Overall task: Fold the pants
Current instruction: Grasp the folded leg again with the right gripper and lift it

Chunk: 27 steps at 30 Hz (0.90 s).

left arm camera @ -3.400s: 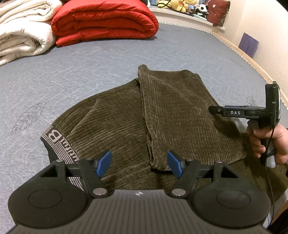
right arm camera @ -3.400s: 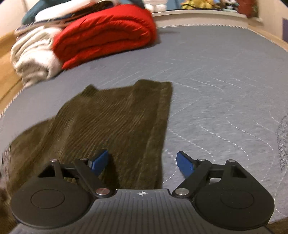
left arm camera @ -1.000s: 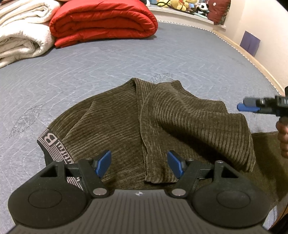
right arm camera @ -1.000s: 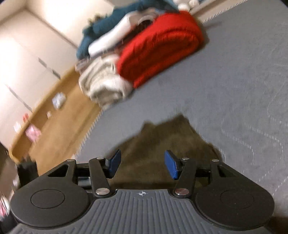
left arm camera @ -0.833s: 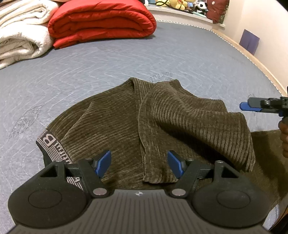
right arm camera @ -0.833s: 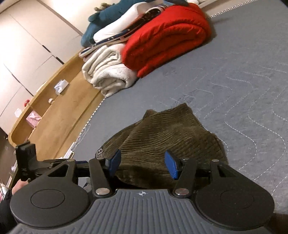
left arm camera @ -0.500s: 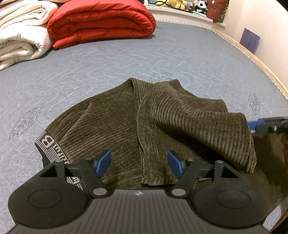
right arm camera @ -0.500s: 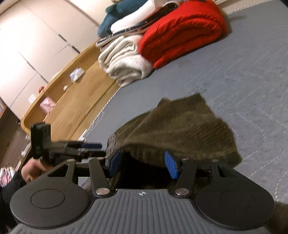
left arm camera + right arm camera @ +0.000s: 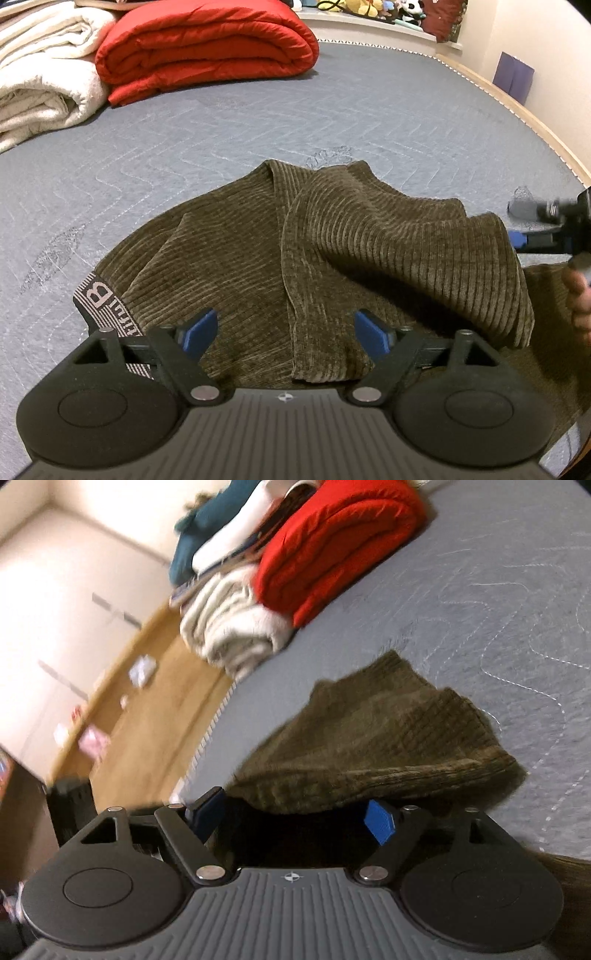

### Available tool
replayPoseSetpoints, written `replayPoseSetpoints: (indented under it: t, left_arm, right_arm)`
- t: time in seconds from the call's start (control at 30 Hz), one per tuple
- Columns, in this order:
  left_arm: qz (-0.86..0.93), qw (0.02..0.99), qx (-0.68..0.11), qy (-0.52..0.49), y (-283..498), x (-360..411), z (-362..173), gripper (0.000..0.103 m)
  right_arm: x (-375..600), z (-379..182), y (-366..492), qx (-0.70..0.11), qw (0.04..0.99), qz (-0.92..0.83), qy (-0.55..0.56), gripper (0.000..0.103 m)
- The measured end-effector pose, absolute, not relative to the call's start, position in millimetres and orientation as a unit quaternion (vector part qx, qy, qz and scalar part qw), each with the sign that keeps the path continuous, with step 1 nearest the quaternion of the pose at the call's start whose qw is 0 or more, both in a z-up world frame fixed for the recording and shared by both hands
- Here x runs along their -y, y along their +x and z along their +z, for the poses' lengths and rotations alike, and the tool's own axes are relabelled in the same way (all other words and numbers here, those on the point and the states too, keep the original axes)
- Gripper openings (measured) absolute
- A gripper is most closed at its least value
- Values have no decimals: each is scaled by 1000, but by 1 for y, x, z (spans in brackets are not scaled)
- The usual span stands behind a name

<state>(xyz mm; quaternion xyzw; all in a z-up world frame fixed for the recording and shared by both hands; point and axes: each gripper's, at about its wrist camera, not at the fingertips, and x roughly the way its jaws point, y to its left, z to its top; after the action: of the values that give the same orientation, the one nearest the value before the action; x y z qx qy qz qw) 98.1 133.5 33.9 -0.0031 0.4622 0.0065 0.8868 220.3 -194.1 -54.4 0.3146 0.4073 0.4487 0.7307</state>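
Note:
Olive-brown corduroy pants [image 9: 332, 258] lie on the grey quilted bed [image 9: 258, 122], the leg part folded back loosely over the upper part, with a raised hump on the right. The striped waistband [image 9: 98, 299] with a letter B shows at the left. My left gripper [image 9: 286, 330] is open and empty, low over the near edge of the pants. My right gripper [image 9: 295, 818] is open and empty, at the folded edge of the pants [image 9: 369, 746]; it also shows in the left wrist view [image 9: 543, 229] at the far right, held by a hand.
A folded red duvet [image 9: 207, 44] and a cream blanket [image 9: 40, 81] sit at the bed's far left. Plush toys [image 9: 369, 9] line a shelf behind. The bed's wooden edge [image 9: 517, 107] runs along the right. Wooden floor [image 9: 147, 709] lies beyond the left edge.
The right gripper has folded the pant legs back over the upper part, let go, and dropped low beside the folded edge, tilting. The left gripper has barely moved.

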Motion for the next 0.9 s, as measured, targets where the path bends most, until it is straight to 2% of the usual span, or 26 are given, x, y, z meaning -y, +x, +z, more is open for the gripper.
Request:
replayPoseSetpoints:
  t: [0.2,0.47,0.53,0.6,0.63,0.7,0.8,0.9]
  left_arm:
    - [10,882,-471,-4,103,-135,24,86]
    - [15,875,-483,2,118,-124,11,86]
    - [17,878,-478,-1,121,-120,13,86]
    - [21,881,-474,-5,125,-116,15,86]
    - [25,882,-470,-9,128,-116,16,86]
    - [39,888,-458,-26,132,-116,20,86]
    - [67,898,-432,-55,136,-121,29,83]
    - [91,912,-394,-70,136,-124,42,73]
  right_arm:
    - [208,-64,235,-384,725,401,408,82]
    - [181,-85,251,-432,739,344,387,79]
    - [173,-81,255,-429,758,328,366,64]
    - [164,-73,257,-424,782,307,337,30]
    - [159,-68,256,-419,793,305,320,22]
    - [142,-54,254,-408,814,312,273,14]
    - [120,-28,254,-372,831,355,214,11]
    - [106,8,263,-330,837,401,169,9]
